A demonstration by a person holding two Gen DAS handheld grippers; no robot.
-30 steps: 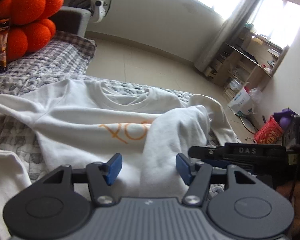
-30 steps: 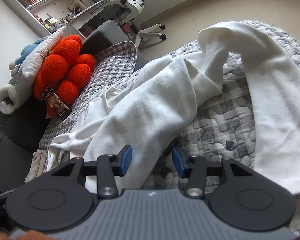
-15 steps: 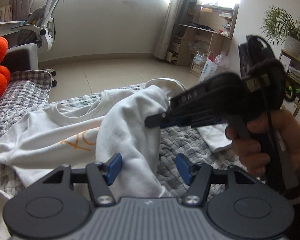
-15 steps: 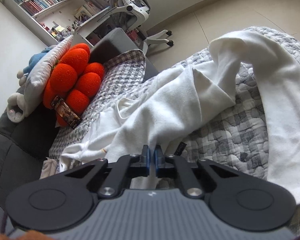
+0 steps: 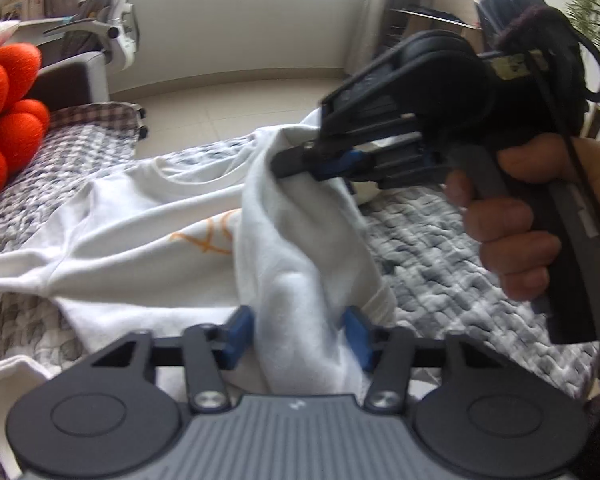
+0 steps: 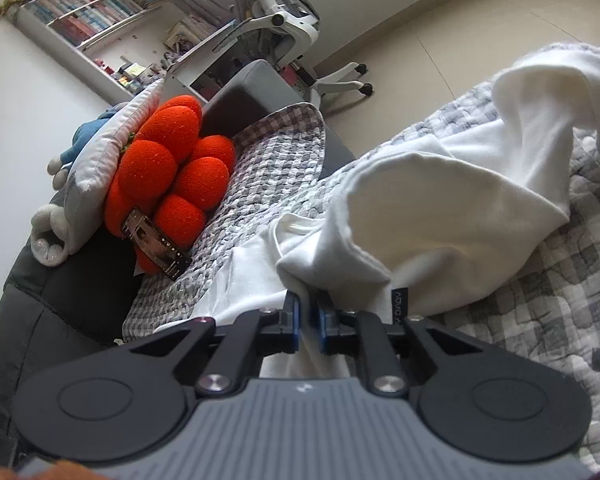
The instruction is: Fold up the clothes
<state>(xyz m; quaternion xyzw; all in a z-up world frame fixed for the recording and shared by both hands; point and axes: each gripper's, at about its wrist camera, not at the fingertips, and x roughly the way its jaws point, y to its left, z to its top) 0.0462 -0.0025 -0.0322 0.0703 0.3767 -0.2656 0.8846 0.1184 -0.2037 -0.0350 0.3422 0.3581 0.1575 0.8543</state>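
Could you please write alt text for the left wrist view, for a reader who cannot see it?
A white long-sleeved cotton sweatshirt with orange lettering lies on a grey checked quilt. The black right gripper, held in a hand, pinches a lifted fold. The left gripper is closing around the sleeve hanging between its blue pads.

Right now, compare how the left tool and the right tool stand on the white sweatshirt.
The left tool stands wide, its jaws closing around a sleeve of the sweatshirt, not yet pressing it. The right tool stands narrow, pinching a fold, its jaws opening slightly. Both have white cloth between their jaws.
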